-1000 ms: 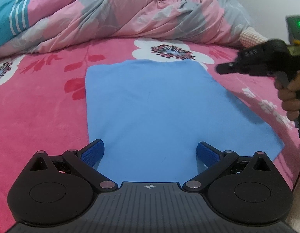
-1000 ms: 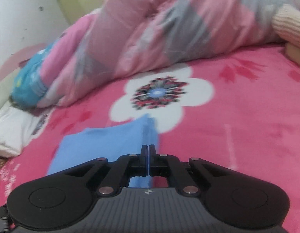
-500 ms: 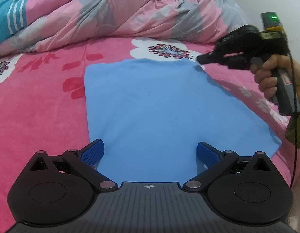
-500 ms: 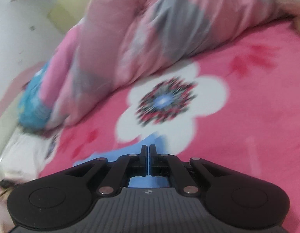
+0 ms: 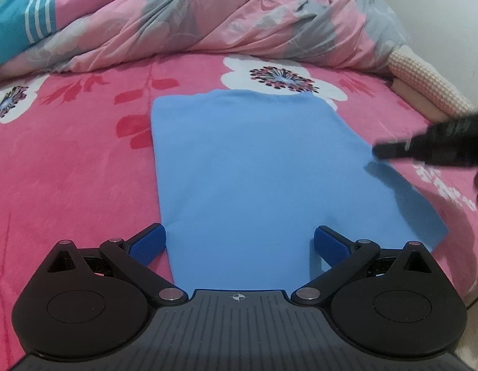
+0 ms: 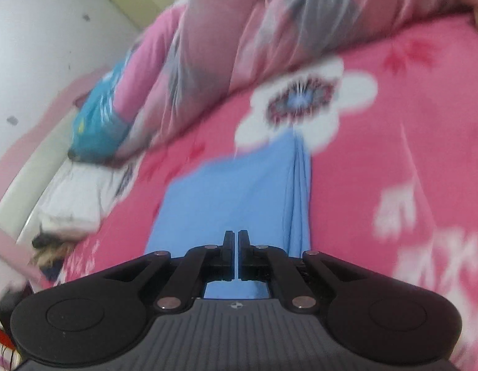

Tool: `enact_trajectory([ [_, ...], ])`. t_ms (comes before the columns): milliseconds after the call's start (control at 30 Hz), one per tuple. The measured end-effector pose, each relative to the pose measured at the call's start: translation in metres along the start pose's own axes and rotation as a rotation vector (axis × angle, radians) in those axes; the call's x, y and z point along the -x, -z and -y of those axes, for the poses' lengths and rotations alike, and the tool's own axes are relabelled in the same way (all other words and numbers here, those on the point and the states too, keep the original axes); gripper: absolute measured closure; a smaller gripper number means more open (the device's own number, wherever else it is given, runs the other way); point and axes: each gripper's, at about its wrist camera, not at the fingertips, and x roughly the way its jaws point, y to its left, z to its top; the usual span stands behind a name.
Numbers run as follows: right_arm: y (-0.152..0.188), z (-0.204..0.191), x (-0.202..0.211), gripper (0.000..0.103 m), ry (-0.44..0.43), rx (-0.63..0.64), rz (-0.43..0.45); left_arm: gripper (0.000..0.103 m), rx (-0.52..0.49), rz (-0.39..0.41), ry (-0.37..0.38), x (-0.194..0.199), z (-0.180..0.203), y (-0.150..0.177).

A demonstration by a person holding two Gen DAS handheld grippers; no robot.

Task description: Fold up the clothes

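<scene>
The right gripper (image 5: 378, 153) has dropped from above the far corner of the blue cloth (image 5: 254, 170) to its right edge, where its blurred tip now sits; its fingers are pressed nearly together with a thin blue line between them, though whether they pinch fabric cannot be told. The left gripper (image 5: 239, 244) hangs wide open over the near edge. The cloth lies flat on a pink flowered bedspread (image 5: 68, 170), a rumpled quilt (image 5: 208, 15) beyond.

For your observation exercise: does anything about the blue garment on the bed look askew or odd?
Mostly tidy. The blue garment lies flat on the pink bedspread, but its right side flares outward, so the shape is lopsided. The right wrist view shows bunched folds along that edge.
</scene>
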Motion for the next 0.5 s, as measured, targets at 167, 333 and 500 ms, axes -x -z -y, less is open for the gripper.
enact_trajectory([
  [167, 0.010, 0.047, 0.040, 0.102, 0.039, -0.273, 0.165, 0.000, -0.033, 0.003, -0.024, 0.005, 0.007, 0.004],
  [333, 0.032, 0.015, 0.055, 0.102, -0.072, -0.150, 0.125, 0.000, -0.046, -0.026, -0.054, 0.003, 0.012, 0.008],
  [500, 0.050, 0.032, 0.063, 0.102, 0.099, -0.209, 0.120, 0.000, -0.048, -0.022, -0.060, 0.006, 0.013, 0.013],
])
